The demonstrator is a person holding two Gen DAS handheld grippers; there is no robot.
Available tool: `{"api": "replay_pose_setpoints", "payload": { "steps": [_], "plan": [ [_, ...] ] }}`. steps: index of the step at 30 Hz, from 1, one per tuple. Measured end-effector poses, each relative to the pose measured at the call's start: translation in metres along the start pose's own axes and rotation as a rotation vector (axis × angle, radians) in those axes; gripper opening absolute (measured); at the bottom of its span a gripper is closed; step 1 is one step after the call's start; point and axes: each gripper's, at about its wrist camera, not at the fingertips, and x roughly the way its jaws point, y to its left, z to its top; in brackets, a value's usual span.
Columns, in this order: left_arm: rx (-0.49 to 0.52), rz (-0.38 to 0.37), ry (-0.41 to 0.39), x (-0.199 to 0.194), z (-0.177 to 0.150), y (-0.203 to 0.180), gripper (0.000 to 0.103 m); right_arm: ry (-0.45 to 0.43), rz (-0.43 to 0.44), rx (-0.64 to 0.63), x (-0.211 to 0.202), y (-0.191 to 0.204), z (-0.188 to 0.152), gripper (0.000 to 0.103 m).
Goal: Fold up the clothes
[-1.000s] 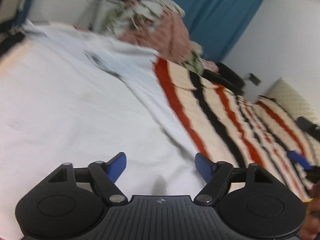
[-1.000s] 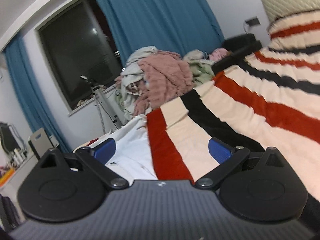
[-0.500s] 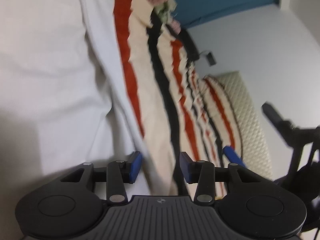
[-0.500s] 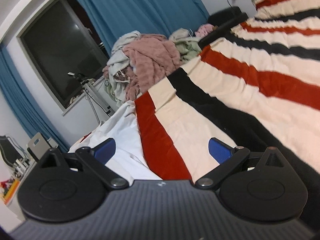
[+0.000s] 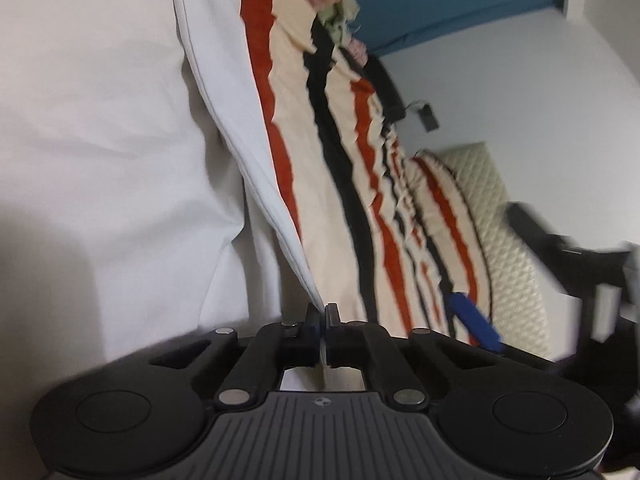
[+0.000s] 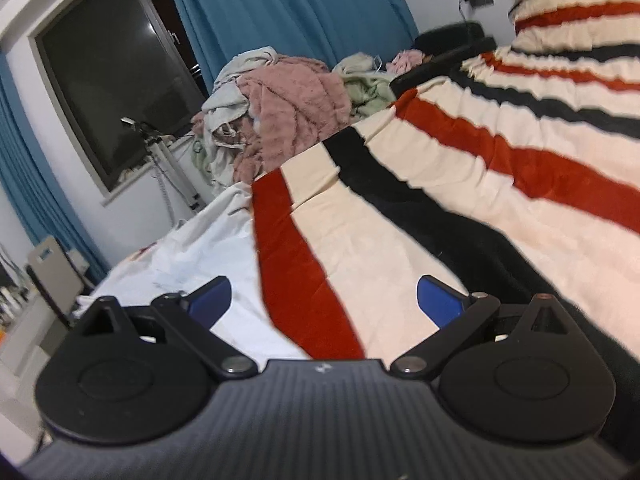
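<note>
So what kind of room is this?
Most likely a bedroom. There is a bed under a striped blanket with a padded headboard, blue curtains hang by a dark window, and a pile of clothes waits at the far end.

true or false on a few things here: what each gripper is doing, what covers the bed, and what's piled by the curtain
1. The left gripper is shut on the white garment's edge. True.
2. The right gripper holds the striped blanket. False: it is open, holding nothing.
3. The blanket is plain green. False: it has cream, red and black stripes.
4. A clothes pile sits in front of the blue curtain. True.
</note>
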Motion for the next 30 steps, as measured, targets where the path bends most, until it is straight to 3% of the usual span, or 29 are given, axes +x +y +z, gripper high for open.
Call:
{"api": "replay_pose_setpoints", "payload": {
  "steps": [5,10,14,22,26,27,30],
  "plan": [
    [0.005,-0.042,-0.062,-0.04,-0.003,-0.019,0.002,-0.031,-0.042,-0.029,0.005,0.003,0.002,0.101],
    [0.063,-0.027,-0.122,-0.104,-0.002,-0.04,0.002,-0.074,-0.051,-0.102,-0.006,0.012,0.0,0.101],
    [0.057,-0.01,-0.156,-0.152,-0.005,-0.04,0.002,-0.055,-0.038,-0.13,-0.007,0.019,-0.002,0.101],
    [-0.02,0.16,-0.146,-0.19,-0.009,-0.018,0.002,0.004,-0.028,-0.174,0.0,0.029,-0.01,0.101],
    [-0.046,0.302,-0.111,-0.18,-0.005,-0.005,0.001,0.03,-0.017,-0.193,0.0,0.035,-0.016,0.101],
    [-0.054,0.308,-0.11,-0.18,-0.002,-0.004,0.002,0.038,-0.008,-0.195,0.0,0.037,-0.018,0.101],
    [-0.077,0.325,-0.109,-0.18,0.007,-0.001,0.022,0.046,0.029,-0.228,-0.001,0.05,-0.023,0.101]
  ]
}}
